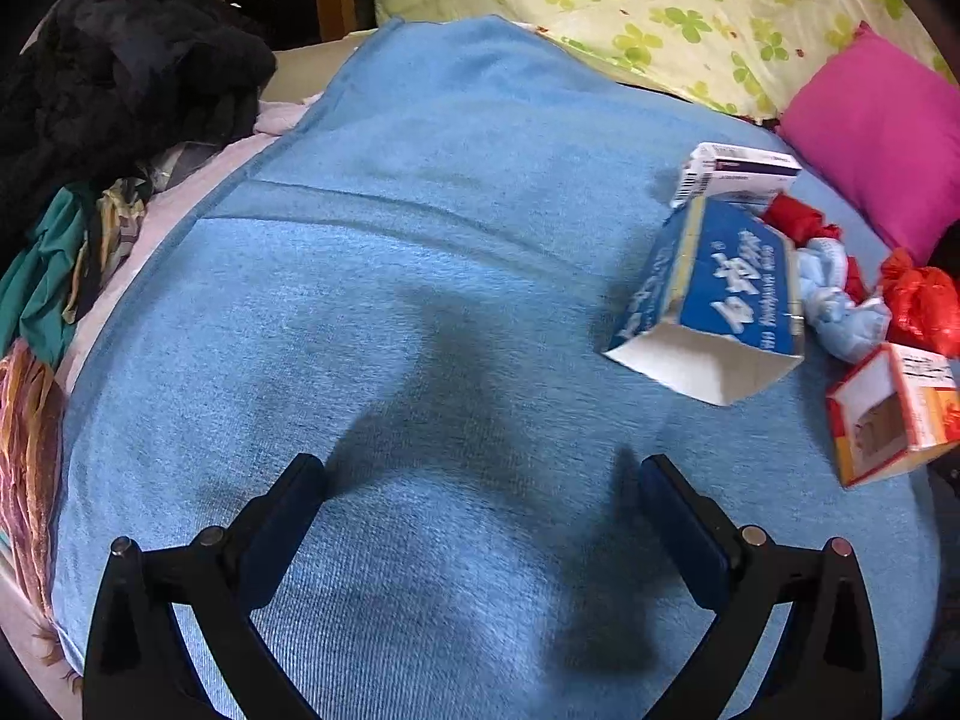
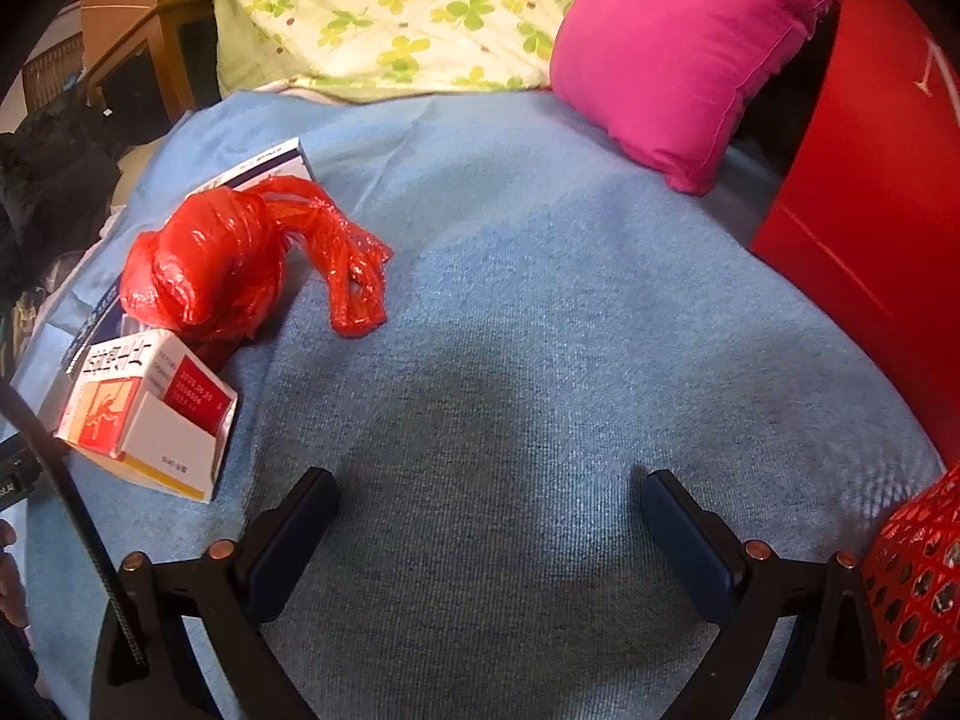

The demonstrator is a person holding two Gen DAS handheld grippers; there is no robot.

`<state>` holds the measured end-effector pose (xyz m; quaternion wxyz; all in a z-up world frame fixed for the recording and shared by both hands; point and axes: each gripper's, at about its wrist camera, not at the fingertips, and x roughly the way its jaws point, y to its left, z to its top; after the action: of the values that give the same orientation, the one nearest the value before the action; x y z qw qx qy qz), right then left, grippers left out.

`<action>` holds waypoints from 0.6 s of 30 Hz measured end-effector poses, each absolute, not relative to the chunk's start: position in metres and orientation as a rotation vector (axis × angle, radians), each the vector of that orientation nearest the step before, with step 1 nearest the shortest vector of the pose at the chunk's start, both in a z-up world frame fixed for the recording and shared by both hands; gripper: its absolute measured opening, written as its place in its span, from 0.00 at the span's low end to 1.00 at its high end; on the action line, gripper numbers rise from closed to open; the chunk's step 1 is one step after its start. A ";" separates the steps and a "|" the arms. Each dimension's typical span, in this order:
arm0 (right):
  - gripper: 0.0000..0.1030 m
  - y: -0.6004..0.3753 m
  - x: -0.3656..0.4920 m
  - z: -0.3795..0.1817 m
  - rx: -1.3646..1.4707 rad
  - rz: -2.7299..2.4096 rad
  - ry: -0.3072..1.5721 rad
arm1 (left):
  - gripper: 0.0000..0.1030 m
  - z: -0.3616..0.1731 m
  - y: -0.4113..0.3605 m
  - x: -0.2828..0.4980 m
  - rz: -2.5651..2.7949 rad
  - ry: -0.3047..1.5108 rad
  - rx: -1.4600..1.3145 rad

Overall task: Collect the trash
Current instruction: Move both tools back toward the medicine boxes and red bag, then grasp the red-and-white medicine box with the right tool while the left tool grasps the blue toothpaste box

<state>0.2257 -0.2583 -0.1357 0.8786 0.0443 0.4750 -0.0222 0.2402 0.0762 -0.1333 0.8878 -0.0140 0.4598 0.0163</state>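
The left claw (image 1: 480,474) is hovering wide open at the bottom of the left wrist view, gripping nothing, with only the blue blanket (image 1: 420,240) showing between its dark fingers (image 1: 288,510). The trash is lying to the right of it: an open blue carton (image 1: 714,294) is resting on its side at centre right with its white mouth facing the lower right, a white and purple box (image 1: 738,171) is lying just behind it, and a crumpled pale blue wad (image 1: 840,306) is touching the carton's right edge among red plastic bags (image 1: 918,306). A red and white box (image 1: 888,414) is lying open at the far right edge. A pink pillow (image 1: 882,132) is sitting in the upper right, a clover-print quilt (image 1: 660,6) is lying across the top, and dark clothes (image 1: 120,84) are piled in the upper left.

The right claw (image 2: 489,480) is likewise spread wide and empty at the bottom of the right wrist view, over bare blanket (image 2: 540,300). To its left the red and white box (image 2: 150,414) is resting near the left finger (image 2: 300,516), and a knotted red plastic bag (image 2: 240,258) is lying just behind it, touching it. A red perforated basket (image 2: 918,600) is showing at the lower right edge, and a large red carton (image 2: 870,180) is standing at the right, beside the pink pillow (image 2: 690,48)
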 end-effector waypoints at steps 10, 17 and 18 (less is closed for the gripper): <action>1.00 -0.260 0.203 -0.089 0.205 0.093 0.869 | 1.00 -0.094 0.059 0.222 0.006 0.784 0.070; 1.00 -0.252 0.199 -0.071 0.402 0.254 0.799 | 1.00 -0.082 0.045 0.227 -0.048 0.759 0.121; 1.00 -0.249 0.201 -0.071 0.428 0.281 0.797 | 1.00 -0.081 0.044 0.228 -0.055 0.764 0.115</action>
<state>0.2013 -0.2494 -0.0707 0.8898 0.2062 0.3839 0.1352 0.2283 0.0444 -0.0807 0.9260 0.0562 0.3723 -0.0269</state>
